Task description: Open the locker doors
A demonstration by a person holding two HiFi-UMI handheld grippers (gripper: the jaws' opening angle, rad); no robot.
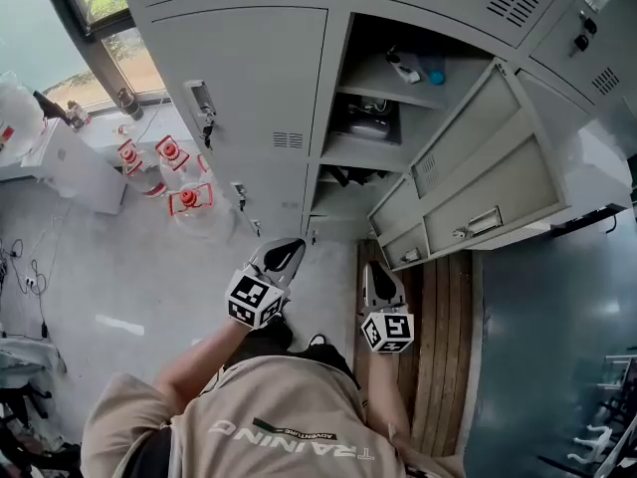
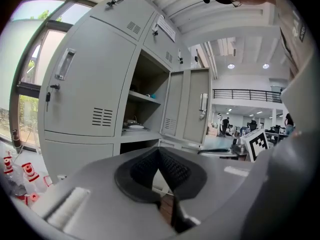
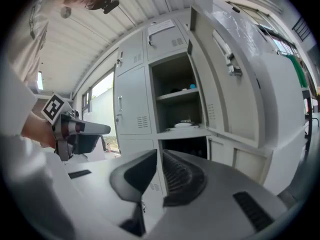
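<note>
The grey lockers stand in front of me. The left column's door is closed, with a handle and a key. The middle column's compartments stand open, and their doors are swung out to the right. Small items lie on the shelves. My left gripper hangs low before the closed column, jaws together, holding nothing. My right gripper is beside it, below the open doors, pads close together and empty. Neither touches the lockers.
Several red-capped bottles and a white box sit on the floor to the left, under a window. A wooden strip runs under the open doors. More closed lockers lie to the right.
</note>
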